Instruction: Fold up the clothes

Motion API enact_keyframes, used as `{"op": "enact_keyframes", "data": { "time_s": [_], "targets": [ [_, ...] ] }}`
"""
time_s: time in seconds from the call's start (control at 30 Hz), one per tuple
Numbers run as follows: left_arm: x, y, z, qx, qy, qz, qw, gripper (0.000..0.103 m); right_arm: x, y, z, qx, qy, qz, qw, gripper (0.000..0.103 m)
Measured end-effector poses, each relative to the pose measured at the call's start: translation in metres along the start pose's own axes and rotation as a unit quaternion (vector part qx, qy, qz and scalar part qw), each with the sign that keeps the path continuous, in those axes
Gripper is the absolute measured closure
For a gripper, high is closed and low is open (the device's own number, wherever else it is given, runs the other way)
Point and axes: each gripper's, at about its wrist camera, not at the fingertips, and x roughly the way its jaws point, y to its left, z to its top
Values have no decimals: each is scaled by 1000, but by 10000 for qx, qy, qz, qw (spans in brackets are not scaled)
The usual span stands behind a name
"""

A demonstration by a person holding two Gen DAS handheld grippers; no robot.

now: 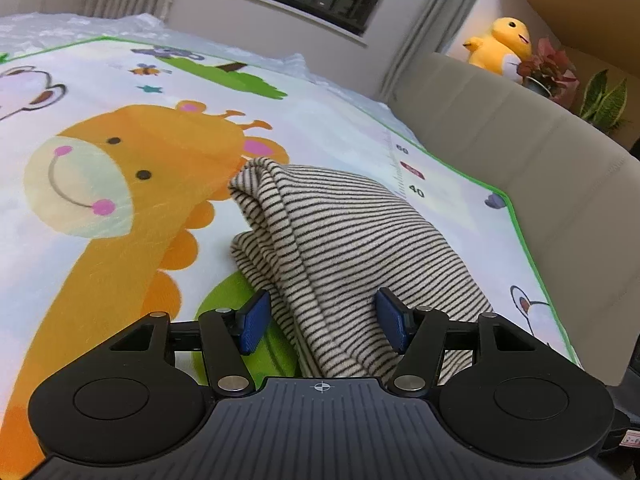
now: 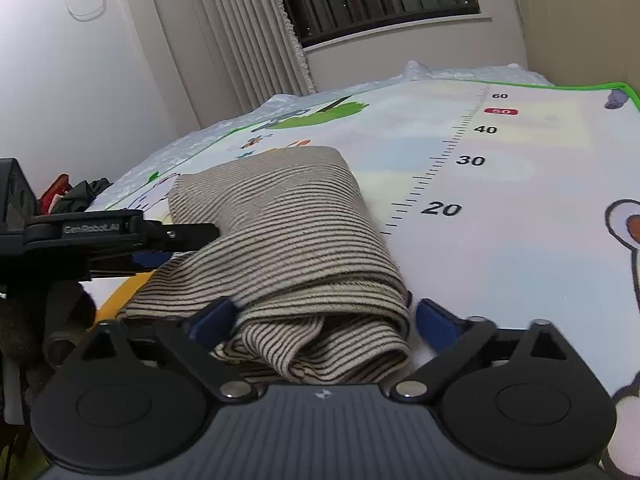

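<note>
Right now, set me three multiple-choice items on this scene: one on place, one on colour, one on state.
1. Where does the striped garment lie?
A. on the cartoon play mat
B. on the windowsill
C. in a basket

2. What colour is the plush toy on the ledge?
A. blue
B. yellow
C. black

3. How are the left gripper and right gripper set?
A. both shut tight on nothing
B. both open around the cloth
C. one out of view

Answers: 1 A, giraffe print shows beside it; 2 B, yellow body; 3 B, blue pads stand apart either side of the folds.
</note>
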Motion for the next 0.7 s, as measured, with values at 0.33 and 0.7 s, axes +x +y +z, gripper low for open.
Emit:
{"op": "enact_keyframes", "data": {
  "time_s": [0.33, 0.7],
  "targets": [
    [-75, -61, -108, 136, -503, 1449, 9881, 4, -50, -3, -33, -197, 169, -988, 9948, 0],
    [-61, -117, -145, 1068, -246, 2714, 9562, 0, -59, 13, -55, -1126, 290, -1266, 9851, 0]
  ]
}}
